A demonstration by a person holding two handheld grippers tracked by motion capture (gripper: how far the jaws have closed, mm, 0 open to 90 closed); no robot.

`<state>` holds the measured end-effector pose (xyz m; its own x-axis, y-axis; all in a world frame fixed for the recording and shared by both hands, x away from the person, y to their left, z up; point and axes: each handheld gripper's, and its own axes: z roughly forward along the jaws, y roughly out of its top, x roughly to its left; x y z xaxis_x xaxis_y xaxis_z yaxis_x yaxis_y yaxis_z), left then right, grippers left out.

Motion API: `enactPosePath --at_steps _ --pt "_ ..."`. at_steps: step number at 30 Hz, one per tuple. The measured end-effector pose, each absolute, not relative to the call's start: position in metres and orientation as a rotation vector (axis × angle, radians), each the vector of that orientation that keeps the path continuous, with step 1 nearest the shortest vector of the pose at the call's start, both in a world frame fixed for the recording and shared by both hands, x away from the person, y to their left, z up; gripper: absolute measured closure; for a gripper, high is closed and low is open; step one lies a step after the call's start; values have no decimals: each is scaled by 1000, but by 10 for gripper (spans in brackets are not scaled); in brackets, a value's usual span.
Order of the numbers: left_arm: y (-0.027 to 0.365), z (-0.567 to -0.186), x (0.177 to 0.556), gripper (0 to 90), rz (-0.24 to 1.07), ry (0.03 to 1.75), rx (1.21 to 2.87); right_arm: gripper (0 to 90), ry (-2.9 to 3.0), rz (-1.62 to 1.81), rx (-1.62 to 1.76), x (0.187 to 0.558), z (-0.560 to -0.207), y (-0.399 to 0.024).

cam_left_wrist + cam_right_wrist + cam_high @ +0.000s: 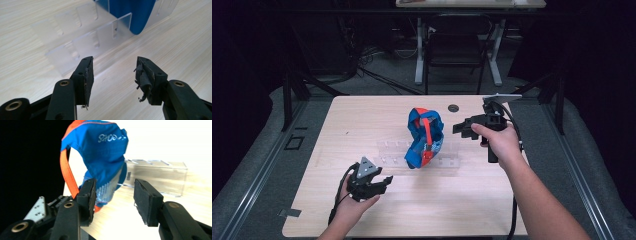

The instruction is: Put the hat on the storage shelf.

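Both grippers stand with jaws parted and nothing between them: the left gripper (373,184), held low near the front of the wooden table (362,115), shows a wide gap over bare wood in its own view (113,75), and the right gripper (463,128), held off the table's right side, shows a similar gap in its view (113,195). Between them, near the table's centre, a blue fabric bag (424,136) with orange-red straps stands bunched upright in a clear plastic slotted rack (447,161) that lies across the tabletop. In the right gripper view the bag (100,157) rises just beyond the jaws, white lettering on its blue cloth and an orange strap (67,173) looping down its left side, with the clear rack (160,177) stretching away to the right behind it. In the left gripper view the rack's frosted dividers (82,42) lie ahead of the jaws and apart from them, with the bag's blue bottom (135,12) sitting among the dividers at the top edge. The right jaw pad (143,78) of the left gripper looks worn and frayed. A small dark round disc (453,107) lies on the table behind the bag. Beyond the table, a dark folding chair (457,47) stands on the grey floor before a second table (469,4).
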<state>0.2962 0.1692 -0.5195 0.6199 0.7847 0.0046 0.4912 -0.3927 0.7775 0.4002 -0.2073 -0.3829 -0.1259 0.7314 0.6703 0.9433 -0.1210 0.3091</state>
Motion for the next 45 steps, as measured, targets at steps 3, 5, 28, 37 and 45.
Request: enactPosePath --at_steps 3,5,28,37,45 --pt "177 -524 292 475 488 1022 2062 507 -1898 -1068 -1879 394 -386 -211" --pt "183 -526 289 472 501 1037 2046 505 -1929 -1061 -1889 390 -389 -213" --pt "227 -558 294 439 480 1202 1996 460 -2126 -978 -1894 343 -458 -220" --pt "222 -562 295 439 468 1185 2018 516 -2247 -975 -1846 320 -478 -218" --pt "218 -563 295 438 480 1166 2043 513 -2246 -1049 -1853 299 -504 -222"
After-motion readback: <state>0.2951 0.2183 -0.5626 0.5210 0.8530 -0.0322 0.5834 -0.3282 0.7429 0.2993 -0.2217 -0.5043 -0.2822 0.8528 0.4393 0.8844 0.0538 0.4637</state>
